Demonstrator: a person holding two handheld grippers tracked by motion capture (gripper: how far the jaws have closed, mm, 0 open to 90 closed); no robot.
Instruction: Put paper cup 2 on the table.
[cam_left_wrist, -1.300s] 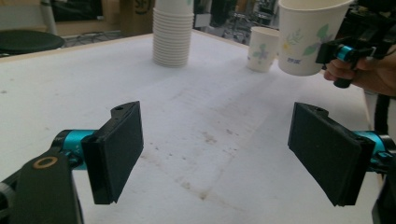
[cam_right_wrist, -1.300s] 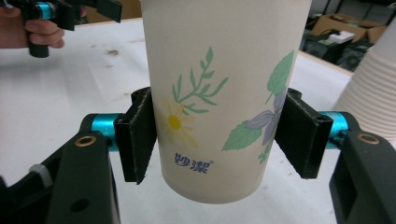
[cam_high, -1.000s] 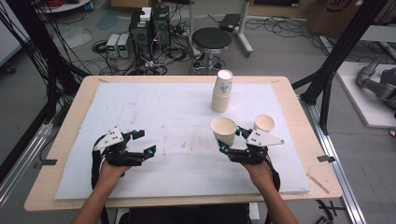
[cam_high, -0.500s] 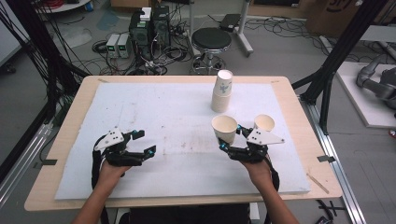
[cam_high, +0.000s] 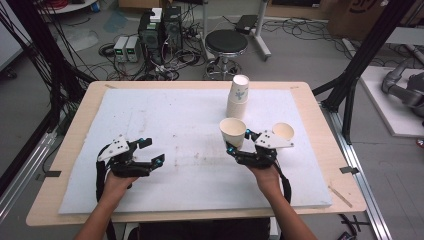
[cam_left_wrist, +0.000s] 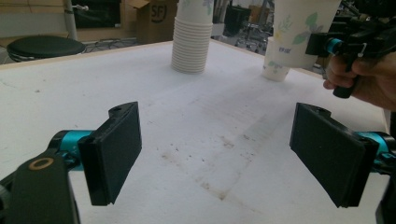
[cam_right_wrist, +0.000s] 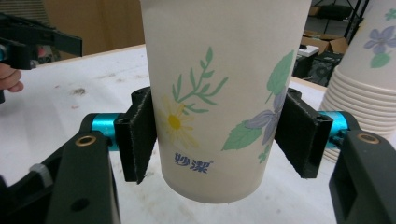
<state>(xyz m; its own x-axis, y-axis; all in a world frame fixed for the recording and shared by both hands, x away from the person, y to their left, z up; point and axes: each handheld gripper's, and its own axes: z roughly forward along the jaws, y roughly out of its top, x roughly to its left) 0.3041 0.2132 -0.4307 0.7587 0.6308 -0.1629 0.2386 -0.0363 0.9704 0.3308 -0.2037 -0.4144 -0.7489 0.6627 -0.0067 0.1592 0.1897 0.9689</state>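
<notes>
My right gripper (cam_high: 239, 143) is shut on a flowered paper cup (cam_high: 233, 131), held upright a little above the white mat. In the right gripper view both pads press the sides of the paper cup (cam_right_wrist: 224, 93). A tall stack of the same cups (cam_high: 238, 97) stands behind it, and a single cup (cam_high: 283, 131) stands on the mat to its right. At the front left my left gripper (cam_high: 146, 152) rests low, open, with nothing between its fingers (cam_left_wrist: 116, 149). The left gripper view shows the stack (cam_left_wrist: 191, 37) and the held cup (cam_left_wrist: 303, 32) ahead.
The white mat (cam_high: 180, 115) lies on a wooden table (cam_high: 75, 130) and has faint brown stains near its middle. A black stool (cam_high: 226, 42), cables and equipment boxes stand on the floor beyond the far edge. Black frame posts flank the table.
My right gripper has shifted slightly to the left with the cup in it. The left gripper has stayed in place.
</notes>
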